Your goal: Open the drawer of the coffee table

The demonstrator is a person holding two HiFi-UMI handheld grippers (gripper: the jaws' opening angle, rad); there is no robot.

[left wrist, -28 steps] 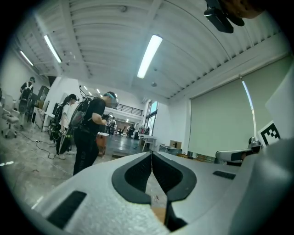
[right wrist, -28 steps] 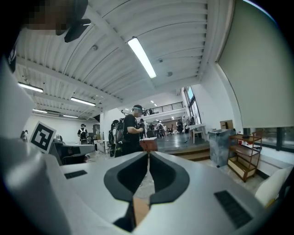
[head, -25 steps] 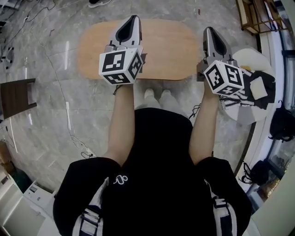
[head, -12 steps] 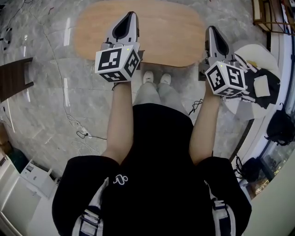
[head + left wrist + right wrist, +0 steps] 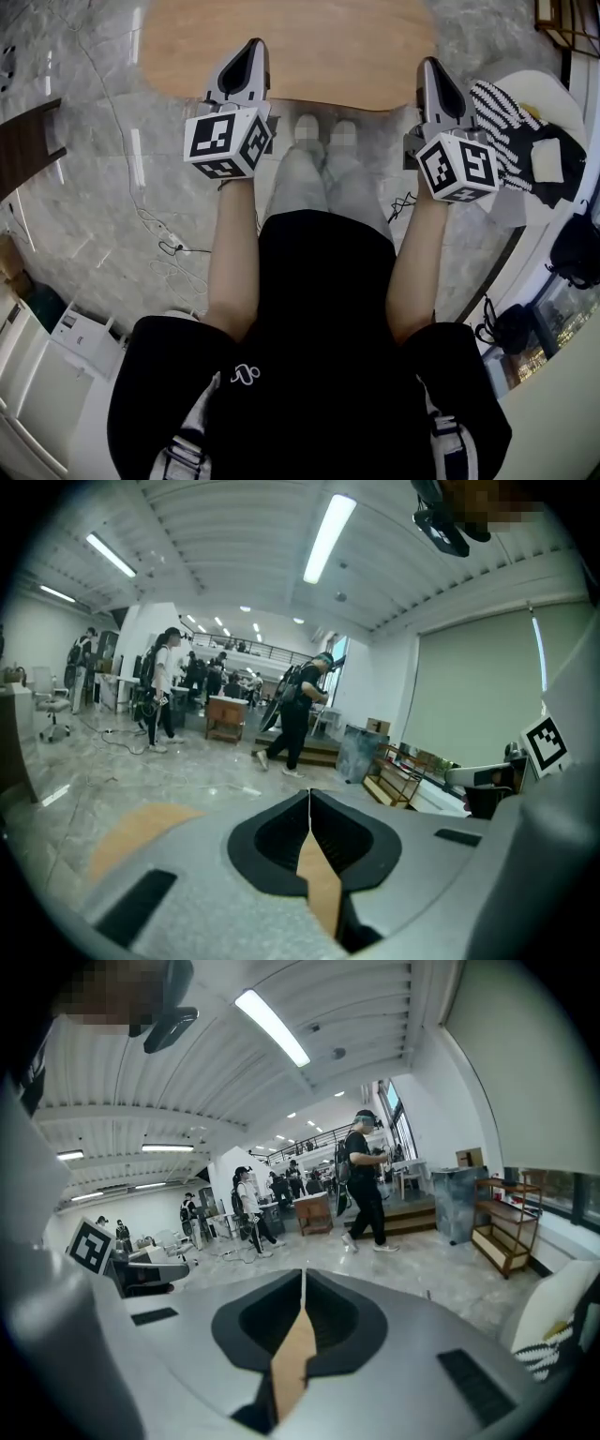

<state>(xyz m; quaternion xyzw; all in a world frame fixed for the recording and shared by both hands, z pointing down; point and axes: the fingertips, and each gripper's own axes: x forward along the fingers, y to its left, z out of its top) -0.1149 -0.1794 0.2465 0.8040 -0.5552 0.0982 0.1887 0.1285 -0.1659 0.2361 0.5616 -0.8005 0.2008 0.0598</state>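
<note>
Pale-wood oval bench top [image 5: 309, 56] across upper centre; drawer unseen. Grey left claw [image 5: 249, 45] and grey right claw [image 5: 427, 62] clamped shut, empty, now lower at its near edge than before: probably approaching the drawer front.

Both forearms reach forward side by side. The left gripper [image 5: 251, 47] and the right gripper [image 5: 429, 66] have their jaws pressed together, empty.

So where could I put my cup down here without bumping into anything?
The wooden tabletop is bare between the left gripper and right gripper. The marble floor left of the person is open apart from a cable. The white seat on the right is crowded with striped cloth.
</note>
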